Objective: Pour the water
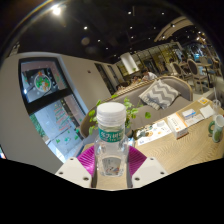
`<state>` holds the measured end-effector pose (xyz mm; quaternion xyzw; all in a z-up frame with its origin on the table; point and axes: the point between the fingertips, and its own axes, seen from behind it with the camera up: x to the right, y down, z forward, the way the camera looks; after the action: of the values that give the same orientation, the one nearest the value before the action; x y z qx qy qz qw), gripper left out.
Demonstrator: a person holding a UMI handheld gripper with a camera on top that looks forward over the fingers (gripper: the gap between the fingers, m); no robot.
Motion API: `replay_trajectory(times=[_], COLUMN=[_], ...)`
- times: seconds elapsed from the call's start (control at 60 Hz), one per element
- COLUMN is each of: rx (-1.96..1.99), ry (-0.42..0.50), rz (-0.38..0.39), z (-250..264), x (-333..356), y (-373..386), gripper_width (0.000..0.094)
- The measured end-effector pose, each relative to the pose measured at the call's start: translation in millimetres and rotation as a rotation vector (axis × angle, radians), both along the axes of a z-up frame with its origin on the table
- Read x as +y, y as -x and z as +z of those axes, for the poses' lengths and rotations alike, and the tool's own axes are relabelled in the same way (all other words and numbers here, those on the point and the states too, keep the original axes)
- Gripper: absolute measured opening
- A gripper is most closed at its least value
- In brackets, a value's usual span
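Between the tool's (111, 160) magenta pads, gripped snug: clear plastic water bottle (111, 140), white cap, green label; light wooden table (185, 145) beyond.

Bottle (111, 135) — clear, white cap, green label.

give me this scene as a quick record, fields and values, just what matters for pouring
held item: water bottle, clear plastic, white cap, green label
bottle pose: upright, tilted slightly
cap: on
gripper: both fingers pressed on the bottle's lower body, magenta pads either side
surface: wooden table beyond the fingers
on table: white papers
receiving cup: none clearly visible
pour status: not begun
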<state>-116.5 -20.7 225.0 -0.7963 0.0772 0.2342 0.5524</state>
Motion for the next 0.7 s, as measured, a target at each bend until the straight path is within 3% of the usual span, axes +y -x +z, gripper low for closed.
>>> replay_trajectory(times=[0.183,0.317,0.533,0.7], rx=[0.42,0.817,1.324,1.542], ry=[0.018,0.107,0.208,0.266], rz=[-0.002,-0.029,-0.136,-0.205], z=[44,45,-4,-46], x=[4,6,18,28], y=[-105,-188,-306,-346], gripper_width=[0.0396,0.039,0.0394,0.0391])
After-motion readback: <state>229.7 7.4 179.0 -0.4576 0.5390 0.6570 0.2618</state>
